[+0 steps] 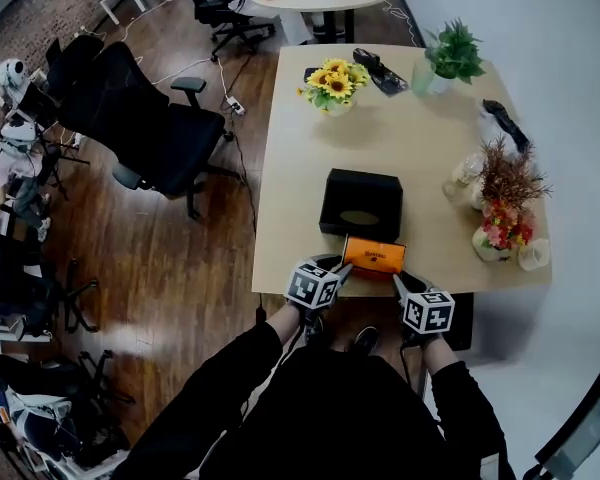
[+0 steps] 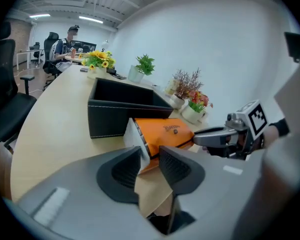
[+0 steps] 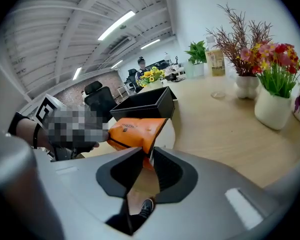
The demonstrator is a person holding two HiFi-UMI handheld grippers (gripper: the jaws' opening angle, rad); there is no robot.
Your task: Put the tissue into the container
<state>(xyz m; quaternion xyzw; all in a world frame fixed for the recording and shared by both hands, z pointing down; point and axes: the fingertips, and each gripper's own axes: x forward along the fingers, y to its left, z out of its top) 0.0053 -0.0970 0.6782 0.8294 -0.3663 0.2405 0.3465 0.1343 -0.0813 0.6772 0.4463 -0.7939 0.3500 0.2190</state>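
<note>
The left claw point(image 2: 150, 154) is clenched on the near left end of the orange tissue pack point(image 2: 165, 133). The right claw point(image 3: 149, 156) is clenched on the pack's opposite end, and only a thin corner of the soft wrapper sits between its pads. The pack lies at the front edge of the counter point(image 1: 300, 168), just in front of the black container point(image 1: 361, 175) and not yet inside it. I cannot tell whether the pack rests on the wood or is already clear of it.

The main risk is a slip. Both grips are on squashy ends, so one corner could pull free, and the pack would swing down from the other claw or drop past the edge to the floor point(image 1: 180, 268). If the two hands drift apart, the wrapper could stretch or tear. If the lift is too low, the pack's leading edge would likely catch on the container's near wall and push the box back across the counter.
</note>
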